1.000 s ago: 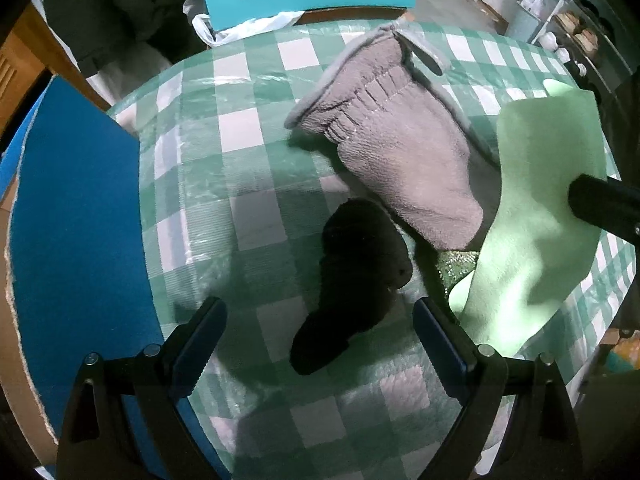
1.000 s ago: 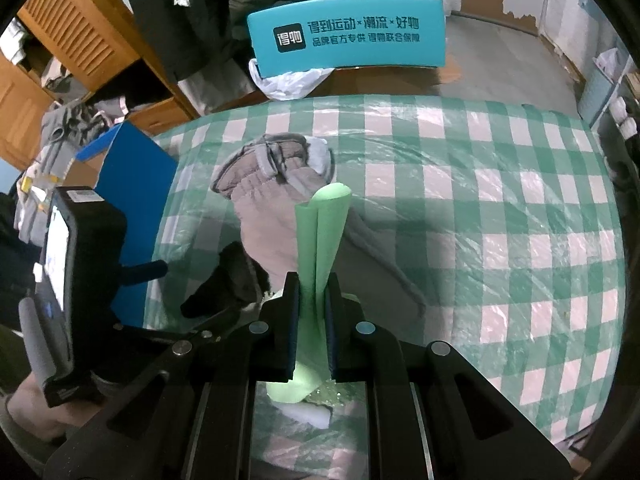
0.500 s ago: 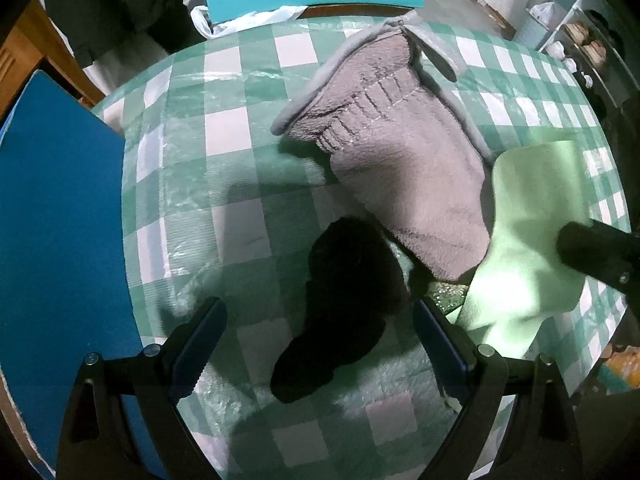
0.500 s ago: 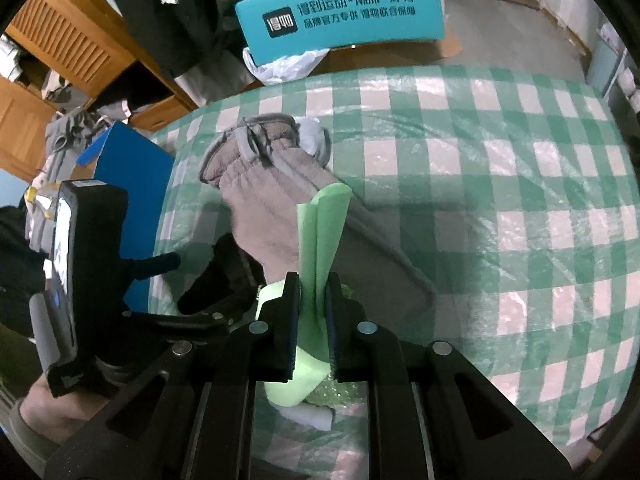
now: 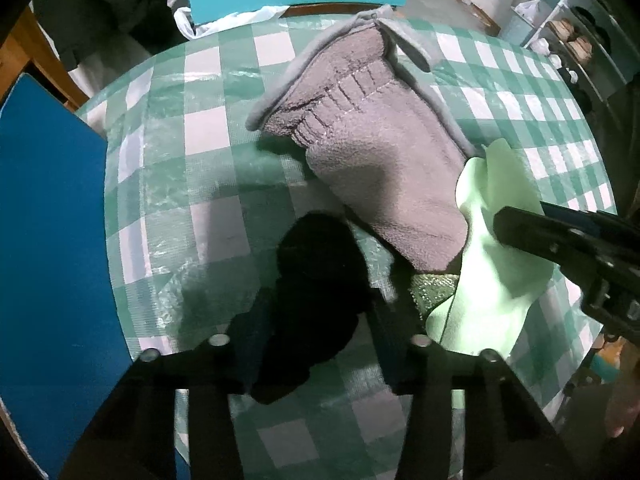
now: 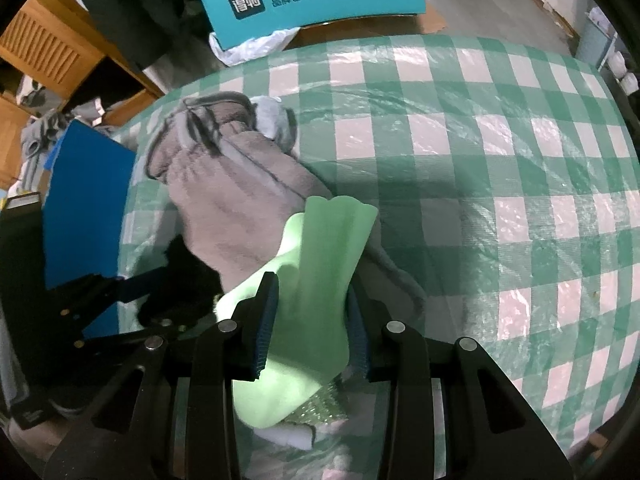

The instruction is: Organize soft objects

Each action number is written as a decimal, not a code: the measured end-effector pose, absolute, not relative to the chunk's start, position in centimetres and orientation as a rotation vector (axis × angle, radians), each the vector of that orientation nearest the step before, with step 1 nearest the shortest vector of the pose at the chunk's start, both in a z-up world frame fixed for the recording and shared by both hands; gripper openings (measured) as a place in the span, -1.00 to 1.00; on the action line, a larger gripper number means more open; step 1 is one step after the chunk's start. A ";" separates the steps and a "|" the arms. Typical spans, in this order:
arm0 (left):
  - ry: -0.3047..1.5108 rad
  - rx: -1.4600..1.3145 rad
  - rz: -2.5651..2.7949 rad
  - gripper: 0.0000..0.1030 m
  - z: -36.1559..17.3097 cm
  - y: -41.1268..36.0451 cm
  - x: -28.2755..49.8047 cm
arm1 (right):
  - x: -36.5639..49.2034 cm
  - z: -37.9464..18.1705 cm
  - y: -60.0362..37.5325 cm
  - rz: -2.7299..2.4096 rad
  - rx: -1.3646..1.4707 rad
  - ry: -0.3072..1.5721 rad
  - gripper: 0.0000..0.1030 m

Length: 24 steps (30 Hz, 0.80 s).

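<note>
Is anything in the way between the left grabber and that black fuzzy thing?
Nothing visible: the left gripper has just been closing, and the black fuzzy item already sits between its fingers on the checked tablecloth. The grey glove lies just beyond.

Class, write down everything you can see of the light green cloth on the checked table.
The light green cloth is soft, thin and smooth, one plain pale colour. It lies loosely rumpled, its far end fanned out over the grey fleece mitten, its near end over a glittery green scouring pad. It sits between the pads of the right tool, whose jaws have just been opening, so it spreads wide rather than pinched. The black sock held by the left tool lies beside it, apart.
</note>
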<state>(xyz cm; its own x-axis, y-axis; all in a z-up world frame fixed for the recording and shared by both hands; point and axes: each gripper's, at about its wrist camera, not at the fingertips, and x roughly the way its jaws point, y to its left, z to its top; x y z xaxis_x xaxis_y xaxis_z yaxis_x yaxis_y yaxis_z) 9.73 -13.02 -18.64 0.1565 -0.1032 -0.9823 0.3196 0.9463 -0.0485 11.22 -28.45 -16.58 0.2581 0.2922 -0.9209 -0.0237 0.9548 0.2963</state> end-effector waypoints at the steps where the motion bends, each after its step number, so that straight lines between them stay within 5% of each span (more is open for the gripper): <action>1: 1.379 0.190 -0.302 -0.16 -18.5 -13.0 9.6 | 11.3 -16.7 -28.4 0.212 0.236 1.297 -0.35; 4: 1.374 0.188 -0.294 -0.22 -18.1 -12.8 9.3 | 11.3 -16.8 -28.3 0.213 0.230 1.303 -0.72; 7: 1.368 0.183 -0.291 -0.23 -17.8 -12.5 9.2 | 11.1 -16.2 -28.2 0.210 0.222 1.284 -0.80; 24: 1.263 0.141 -0.302 -0.26 -12.5 -9.3 8.1 | 9.5 -10.5 -27.4 0.232 0.205 1.160 -0.88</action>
<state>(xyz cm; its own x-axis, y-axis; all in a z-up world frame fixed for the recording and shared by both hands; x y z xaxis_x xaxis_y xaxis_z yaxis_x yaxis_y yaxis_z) 8.12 -9.31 -12.52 0.2700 -0.1462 -0.9517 0.3000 0.9520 -0.0611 9.49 -27.37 -10.52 0.3803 0.2855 -0.8797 -0.0747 0.9575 0.2785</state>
